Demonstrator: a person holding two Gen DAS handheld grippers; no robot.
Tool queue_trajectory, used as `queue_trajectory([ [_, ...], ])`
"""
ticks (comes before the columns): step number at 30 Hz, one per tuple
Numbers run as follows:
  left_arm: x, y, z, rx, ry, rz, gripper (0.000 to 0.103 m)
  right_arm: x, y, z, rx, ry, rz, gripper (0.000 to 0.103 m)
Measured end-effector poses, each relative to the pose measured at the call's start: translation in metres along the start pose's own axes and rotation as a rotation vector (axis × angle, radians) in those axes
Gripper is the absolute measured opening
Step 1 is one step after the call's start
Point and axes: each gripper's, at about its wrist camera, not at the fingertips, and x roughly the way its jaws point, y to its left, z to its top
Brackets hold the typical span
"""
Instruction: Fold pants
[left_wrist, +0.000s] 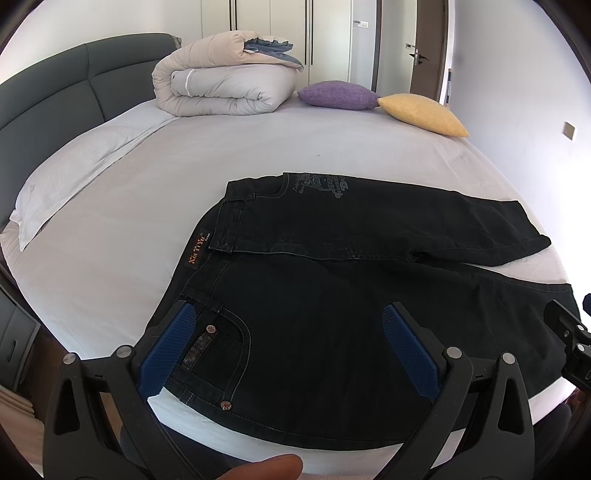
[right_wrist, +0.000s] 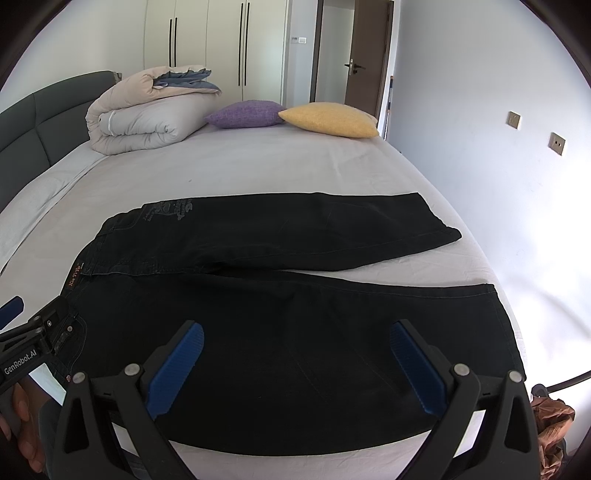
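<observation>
Black jeans (left_wrist: 332, 295) lie spread flat on the white bed (left_wrist: 147, 177), waistband to the left, both legs running right; the far leg is angled away from the near one. My left gripper (left_wrist: 288, 321) is open and empty, hovering over the near hip pocket by the waistband. My right gripper (right_wrist: 295, 332) is open and empty above the near leg (right_wrist: 295, 332) of the jeans (right_wrist: 258, 236), near the front bed edge. The left gripper's side shows at the left of the right wrist view (right_wrist: 33, 332); the right gripper's edge shows at the right of the left wrist view (left_wrist: 569, 332).
A rolled duvet (left_wrist: 225, 81), a purple cushion (left_wrist: 338, 94) and a yellow cushion (left_wrist: 424, 112) lie at the far side of the bed. A grey headboard (left_wrist: 51, 96) is on the left. A white wall (right_wrist: 480, 147) runs along the right.
</observation>
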Motion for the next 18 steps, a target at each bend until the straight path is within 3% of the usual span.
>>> queue_trajectory([
  [18,0.0081,0.0011,-0.0032,0.001,0.005,0.007,0.103,0.008,-0.0017,-0.0028,-0.003,0.011,0.018,0.103],
])
